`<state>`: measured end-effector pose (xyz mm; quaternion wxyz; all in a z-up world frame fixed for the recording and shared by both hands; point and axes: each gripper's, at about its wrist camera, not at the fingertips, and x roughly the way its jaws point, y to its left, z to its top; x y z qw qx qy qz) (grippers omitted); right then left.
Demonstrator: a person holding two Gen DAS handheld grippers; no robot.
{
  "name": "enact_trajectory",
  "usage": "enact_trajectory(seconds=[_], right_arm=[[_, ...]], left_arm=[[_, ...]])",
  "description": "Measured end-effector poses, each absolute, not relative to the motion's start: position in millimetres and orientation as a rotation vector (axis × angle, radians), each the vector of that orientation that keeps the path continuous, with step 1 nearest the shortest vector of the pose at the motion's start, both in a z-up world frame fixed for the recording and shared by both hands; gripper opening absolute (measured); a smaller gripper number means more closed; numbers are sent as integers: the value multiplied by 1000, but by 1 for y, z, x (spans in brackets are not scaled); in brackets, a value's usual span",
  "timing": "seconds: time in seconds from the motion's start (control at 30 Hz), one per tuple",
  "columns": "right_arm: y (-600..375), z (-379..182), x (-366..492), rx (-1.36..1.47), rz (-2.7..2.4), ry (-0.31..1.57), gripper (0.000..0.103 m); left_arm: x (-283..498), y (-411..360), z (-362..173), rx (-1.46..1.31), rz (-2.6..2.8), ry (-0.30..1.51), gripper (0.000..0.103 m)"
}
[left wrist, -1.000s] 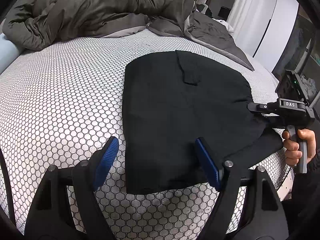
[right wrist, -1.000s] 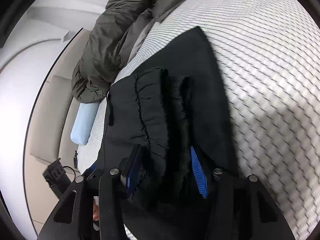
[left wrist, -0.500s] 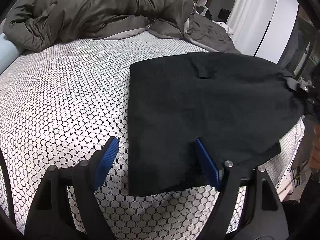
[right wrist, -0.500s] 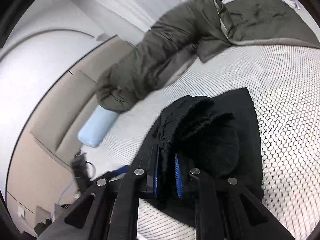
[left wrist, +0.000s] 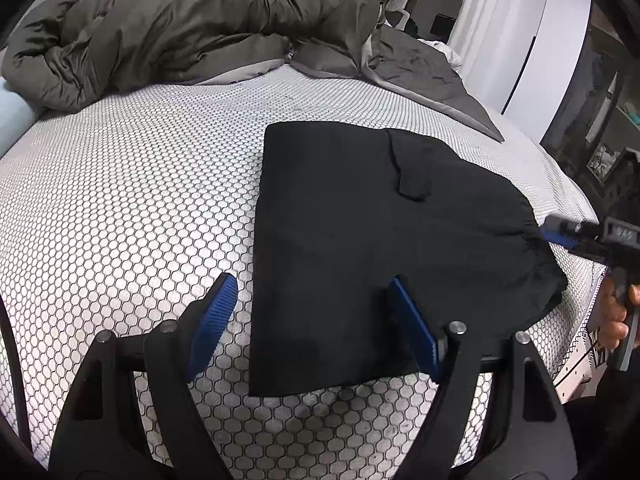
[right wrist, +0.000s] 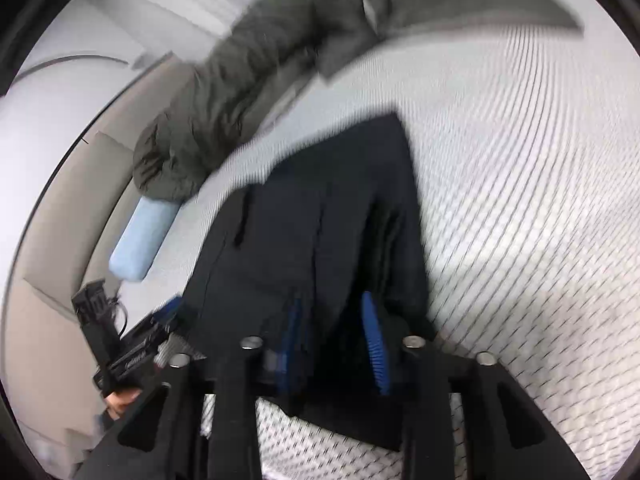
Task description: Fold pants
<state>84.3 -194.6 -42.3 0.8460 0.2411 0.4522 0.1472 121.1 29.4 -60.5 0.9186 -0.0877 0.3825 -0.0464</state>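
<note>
Left wrist view: folded black pants (left wrist: pixel 360 240) on bed (left wrist: pixel 120 200), left tongs (left wrist: pixel 312 324) spread.

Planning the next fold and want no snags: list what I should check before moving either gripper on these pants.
1. Pants lying flat on the bed: ok.
2. Left tongs open, straddling the pants' near left edge: ok.
3. Right tongs free of fabric: cannot tell; jaws apart, fabric between them, view blurred.
4. Duvet apart from the pants: ok.
5. Pants' right-hand end smooth: not ok, gathered and rumpled.
</note>
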Motion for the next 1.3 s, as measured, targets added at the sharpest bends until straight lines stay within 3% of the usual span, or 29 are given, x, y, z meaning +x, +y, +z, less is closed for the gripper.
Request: enact_trajectory(seconds=[0.23,0.47,0.63,0.77,0.93,1.0,1.1,1.17,1.3], right_arm=[[-179,-55,94,333,246,1039,42],[-157,1,87,220,265,798,42],[-111,-12,138,101,331,876,42],[-84,-41,178,42,309,997,41],[-103,-66,185,0,235,1084,37],[-115,-63,177,-27,231,1075,35],[-128,-59,166,-3,266,1057,35],[-127,-50,153,-37,261,1024,36],[-119,-24,127,2,316,941,48]], left_arm=[[128,15,-66,-128,-99,813,76],[153,18,-35,-147,-140,757,76],[218,9,-20,-108,-208,794,76],[268,3,-45,-39,-207,945,76],[289,19,-75,-115,-199,1011,95],[288,22,-77,-120,-202,1005,98],[282,23,-69,-117,-206,973,96],[267,25,-57,-124,-210,946,86],[228,18,-25,-92,-258,870,85]])
